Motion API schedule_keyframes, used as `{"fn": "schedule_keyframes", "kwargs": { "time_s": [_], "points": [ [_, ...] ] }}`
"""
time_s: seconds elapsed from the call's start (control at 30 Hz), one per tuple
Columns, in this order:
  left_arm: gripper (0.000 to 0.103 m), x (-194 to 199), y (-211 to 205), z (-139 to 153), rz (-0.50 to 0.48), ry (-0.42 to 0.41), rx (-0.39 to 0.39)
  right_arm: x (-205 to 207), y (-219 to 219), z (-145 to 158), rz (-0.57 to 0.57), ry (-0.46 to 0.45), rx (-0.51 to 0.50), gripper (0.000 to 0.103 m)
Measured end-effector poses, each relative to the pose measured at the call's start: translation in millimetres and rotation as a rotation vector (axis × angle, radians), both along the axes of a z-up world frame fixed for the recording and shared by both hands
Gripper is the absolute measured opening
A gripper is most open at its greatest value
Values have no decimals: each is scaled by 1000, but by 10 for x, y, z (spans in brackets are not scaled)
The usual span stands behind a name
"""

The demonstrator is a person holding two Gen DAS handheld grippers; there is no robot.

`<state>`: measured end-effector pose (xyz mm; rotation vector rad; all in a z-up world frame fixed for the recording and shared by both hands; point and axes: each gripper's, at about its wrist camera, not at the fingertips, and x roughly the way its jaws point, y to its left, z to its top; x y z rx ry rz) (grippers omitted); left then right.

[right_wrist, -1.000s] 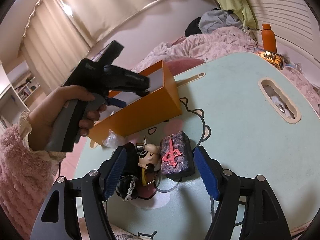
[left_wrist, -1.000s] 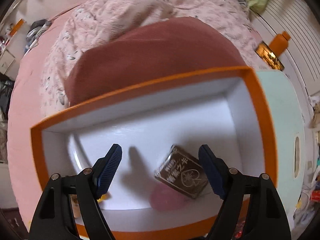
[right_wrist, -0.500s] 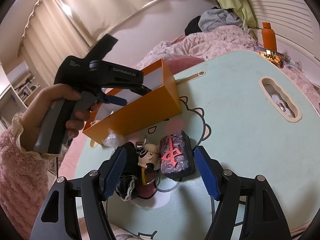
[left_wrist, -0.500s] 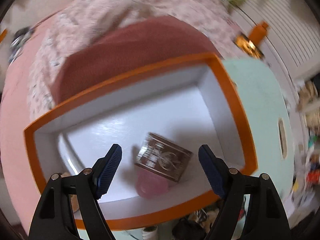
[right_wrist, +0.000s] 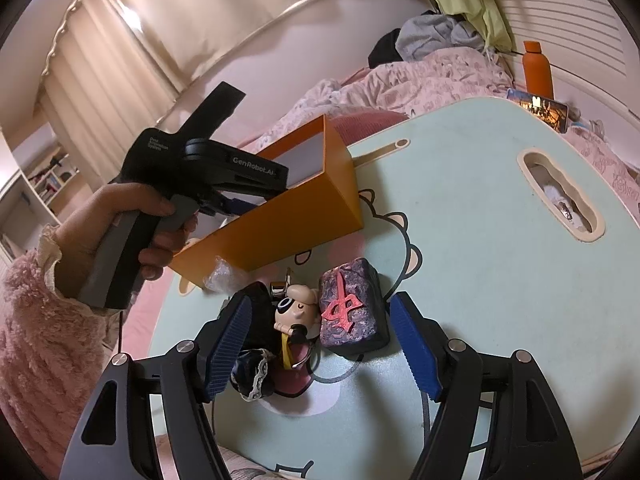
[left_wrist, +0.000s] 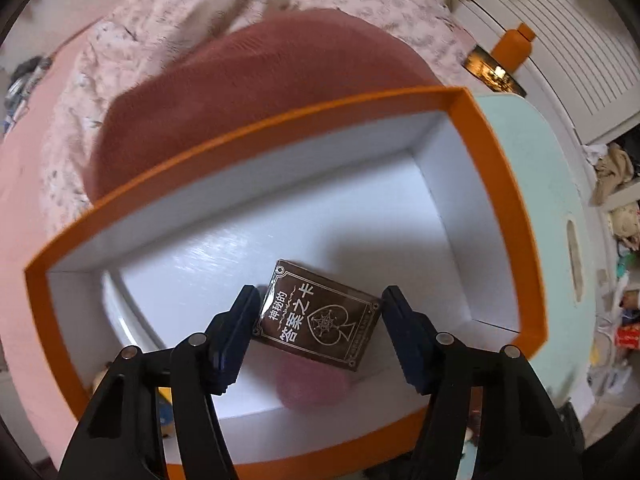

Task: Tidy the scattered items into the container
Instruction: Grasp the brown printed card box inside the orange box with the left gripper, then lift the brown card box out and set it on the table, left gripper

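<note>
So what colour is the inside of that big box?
White inside the orange cardboard box, with orange rim and outside. Left wrist view shows it best.

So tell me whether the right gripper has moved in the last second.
No. The right gripper straddles the purple block exactly as before; the orange box sits unchanged.

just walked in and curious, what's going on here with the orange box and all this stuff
A person is tidying small items into an orange box on a pale green table, with a handheld gripper in each hand. The left gripper hangs open over the box, its fingers either side of a brown card deck that lies inside on a pink item. The right gripper is open above a cartoon figure keychain and a purple block with a red character, both on the table.
</note>
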<state>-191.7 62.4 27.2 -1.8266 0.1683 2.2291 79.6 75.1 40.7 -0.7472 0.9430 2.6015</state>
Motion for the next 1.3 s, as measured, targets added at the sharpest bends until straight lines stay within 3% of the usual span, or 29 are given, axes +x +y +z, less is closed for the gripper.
{"fn": "schedule_keyframes", "kwargs": {
  "time_s": [0.1,0.2,0.33,0.43,0.6,0.7,0.8,0.9,0.97,1.07,1.2,1.3],
  "points": [
    [63,-5,-118,88,29,13,53,-2,0,0,1,0,0,72],
    [64,78,-230,381,43,65,139,1,-2,1,-1,1,1,72],
    [64,434,-312,826,-4,143,239,-5,-1,-7,-1,-1,1,72],
    [64,773,-363,954,-76,165,294,-3,-10,-13,-1,-1,4,72],
    [64,1277,-473,639,-117,112,292,2,-13,-12,-1,-3,3,73],
    [64,1575,-685,471,-43,205,266,-1,-16,-11,-1,-4,8,73],
    [64,1791,-982,300,64,225,304,-9,-16,-14,0,-6,8,73],
    [64,1868,-1176,56,144,194,286,-25,-13,-20,2,-13,5,73],
    [64,1901,-1163,-37,129,222,253,-19,-17,-10,3,-13,10,73],
    [64,1905,-1084,-130,103,224,278,-18,-36,6,2,-16,20,73],
    [65,1962,-994,-156,107,301,246,-39,-68,25,9,-28,39,73],
    [65,2044,-1007,-198,141,358,268,-76,-90,47,21,-37,52,73]
  ]
}}
